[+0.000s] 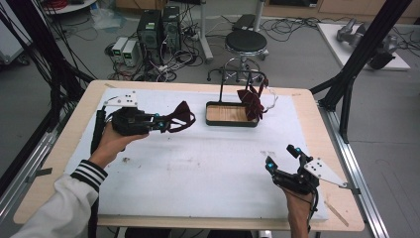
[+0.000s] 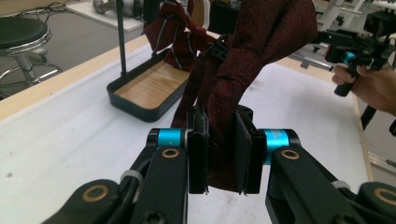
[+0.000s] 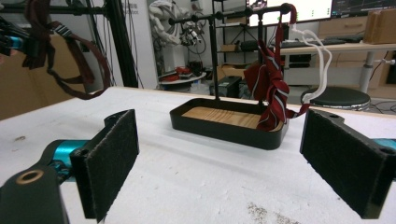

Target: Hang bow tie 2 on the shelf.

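Observation:
My left gripper (image 1: 161, 124) hovers over the table's left side, shut on a dark red bow tie (image 1: 181, 116) whose strap loops down below it. In the left gripper view the pads of my left gripper (image 2: 222, 154) pinch the bow tie's fabric (image 2: 261, 42), which rises ahead of them. A black stand with a wood-floored tray (image 1: 230, 123) is at the back centre, and a striped red tie (image 1: 251, 101) hangs from its bar. My right gripper (image 1: 281, 156) rests near the front right with its jaws wide and nothing between them; in its own view my right gripper (image 3: 219, 163) faces the tray (image 3: 224, 130) and striped tie (image 3: 271, 88).
A white cord (image 3: 322, 60) hangs from the stand's right end. White padding (image 1: 198, 163) covers the wooden table. Behind the table stand a black stool (image 1: 246, 42) and computer towers (image 1: 158, 27). Black frame posts (image 1: 356, 59) rise at both sides.

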Demonstrator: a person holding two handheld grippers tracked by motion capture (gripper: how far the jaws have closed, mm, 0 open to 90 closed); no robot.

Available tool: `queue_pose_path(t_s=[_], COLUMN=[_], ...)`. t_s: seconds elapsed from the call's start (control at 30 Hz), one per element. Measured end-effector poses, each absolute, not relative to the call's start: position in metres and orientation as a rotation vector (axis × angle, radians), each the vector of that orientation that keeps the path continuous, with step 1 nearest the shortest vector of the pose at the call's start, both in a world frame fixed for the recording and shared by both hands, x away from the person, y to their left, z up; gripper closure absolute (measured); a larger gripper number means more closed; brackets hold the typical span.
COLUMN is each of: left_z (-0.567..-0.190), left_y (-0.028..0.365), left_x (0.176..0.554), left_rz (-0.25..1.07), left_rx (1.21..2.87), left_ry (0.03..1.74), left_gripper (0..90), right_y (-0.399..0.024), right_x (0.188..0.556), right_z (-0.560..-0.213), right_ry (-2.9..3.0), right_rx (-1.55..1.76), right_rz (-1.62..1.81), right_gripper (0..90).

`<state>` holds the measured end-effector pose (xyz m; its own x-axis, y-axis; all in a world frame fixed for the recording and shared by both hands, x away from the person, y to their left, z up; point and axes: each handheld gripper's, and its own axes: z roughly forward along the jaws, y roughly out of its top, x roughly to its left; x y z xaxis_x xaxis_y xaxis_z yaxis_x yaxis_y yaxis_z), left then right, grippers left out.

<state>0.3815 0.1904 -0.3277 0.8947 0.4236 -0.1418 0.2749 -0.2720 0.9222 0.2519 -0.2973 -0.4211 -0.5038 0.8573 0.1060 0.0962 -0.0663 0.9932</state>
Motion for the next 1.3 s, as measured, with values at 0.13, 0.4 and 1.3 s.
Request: queue_pose_path(t_s=[0.13,0.4,1.3], left_z=[-0.321,-0.314,-0.312], left_y=[0.179,0.16,0.114], left_x=[0.39,0.403,0.46], left_rz=[0.154,0.149,0.131], left_rx=[1.858,1.822,1.745], left_ry=[0.521,0.519,0.611], left_gripper=[77.1,77.1,77.0], right_y=[-0.299,-0.297,-0.294], right_x=[0.251,0.251,0.245], right_z=[-0.421,-0.422,-0.428], right_ry=[1.604,1.609,1.558], right_rx=[1.034,1.012,0.948], right_rz=[1.631,1.619,1.621], right_gripper=[10.7,10.8,10.7])
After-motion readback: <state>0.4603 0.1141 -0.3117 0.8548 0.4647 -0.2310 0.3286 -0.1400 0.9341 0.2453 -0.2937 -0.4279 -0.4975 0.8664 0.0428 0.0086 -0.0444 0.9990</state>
